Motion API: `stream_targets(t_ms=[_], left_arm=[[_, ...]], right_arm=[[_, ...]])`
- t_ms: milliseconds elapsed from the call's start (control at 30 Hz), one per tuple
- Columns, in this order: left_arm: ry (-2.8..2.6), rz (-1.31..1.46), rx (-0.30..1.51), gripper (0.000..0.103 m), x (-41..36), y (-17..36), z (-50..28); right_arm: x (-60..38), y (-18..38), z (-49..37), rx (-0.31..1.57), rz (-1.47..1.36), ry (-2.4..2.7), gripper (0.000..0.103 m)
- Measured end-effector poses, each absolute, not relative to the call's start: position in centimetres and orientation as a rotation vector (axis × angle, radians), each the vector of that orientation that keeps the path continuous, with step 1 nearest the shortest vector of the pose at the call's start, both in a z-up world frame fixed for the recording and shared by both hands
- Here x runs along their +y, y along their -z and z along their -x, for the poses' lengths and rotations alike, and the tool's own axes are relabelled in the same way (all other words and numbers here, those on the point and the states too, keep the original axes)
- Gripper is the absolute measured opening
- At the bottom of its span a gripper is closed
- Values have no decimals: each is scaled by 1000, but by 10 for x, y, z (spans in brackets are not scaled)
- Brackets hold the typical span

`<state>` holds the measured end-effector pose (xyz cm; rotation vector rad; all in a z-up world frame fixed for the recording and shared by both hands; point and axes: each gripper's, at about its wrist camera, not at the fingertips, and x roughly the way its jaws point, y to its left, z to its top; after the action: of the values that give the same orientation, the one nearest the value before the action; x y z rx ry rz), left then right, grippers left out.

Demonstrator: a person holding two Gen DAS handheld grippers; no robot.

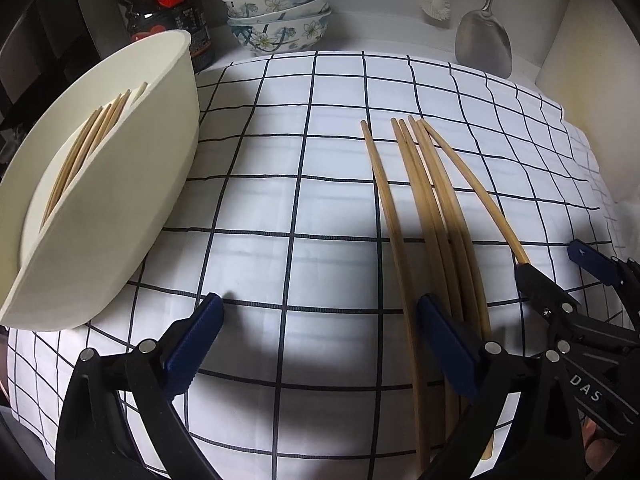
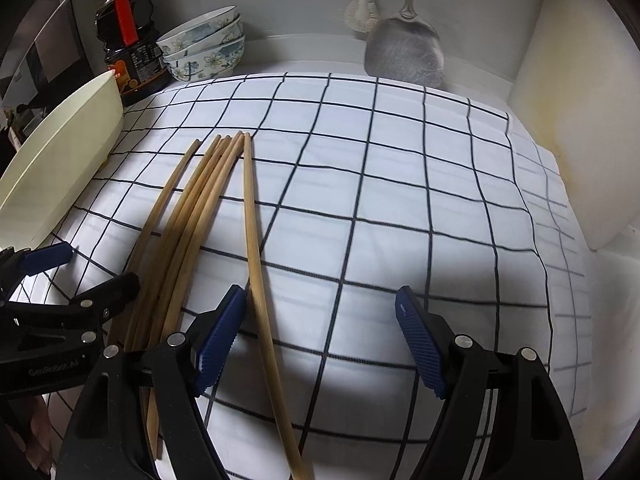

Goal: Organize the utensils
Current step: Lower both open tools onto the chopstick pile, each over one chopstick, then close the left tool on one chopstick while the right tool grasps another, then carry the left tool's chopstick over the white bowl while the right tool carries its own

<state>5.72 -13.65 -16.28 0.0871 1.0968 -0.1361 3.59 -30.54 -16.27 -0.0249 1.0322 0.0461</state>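
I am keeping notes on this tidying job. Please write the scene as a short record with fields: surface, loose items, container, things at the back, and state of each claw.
surface: checked cloth
loose items: six chopsticks lying on the cloth, tips pointing to the back
container: cream holder, at the left, with several chopsticks inside
back items: stacked bowls, sauce bottle, metal spatula, white brush
left claw: open, holds nothing
right claw: open, one chopstick between its fingers, not gripped

Grey wall (image 2: pixel 280 0), checked cloth (image 1: pixel 280 200), perhaps a counter
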Motion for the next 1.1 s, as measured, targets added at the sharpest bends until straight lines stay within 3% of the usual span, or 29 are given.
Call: stream_targets(t_ms=[300,367,433,533,600,1100], left_arm=[[179,-100,1065,57,-145,156,-50],[190,-105,1060,46,-147,155,-49],[202,-113,1058,33,-148,153,-48],[220,-128,1060,11,-153,153,-47],[224,-137,1061,8,-155,152,-45],[231,-136,1078,7,-138,126,-27]], right_arm=[[-297,163,-45,1038,42,-90,71],[-294,163,-44,1033,47,-104,64],[-290,161,-43,1025,54,-113,42],[-286,160,-42,1014,65,-118,17],[-283,159,-40,1012,74,-116,7],[-290,129,-18,1004,-56,-127,6]])
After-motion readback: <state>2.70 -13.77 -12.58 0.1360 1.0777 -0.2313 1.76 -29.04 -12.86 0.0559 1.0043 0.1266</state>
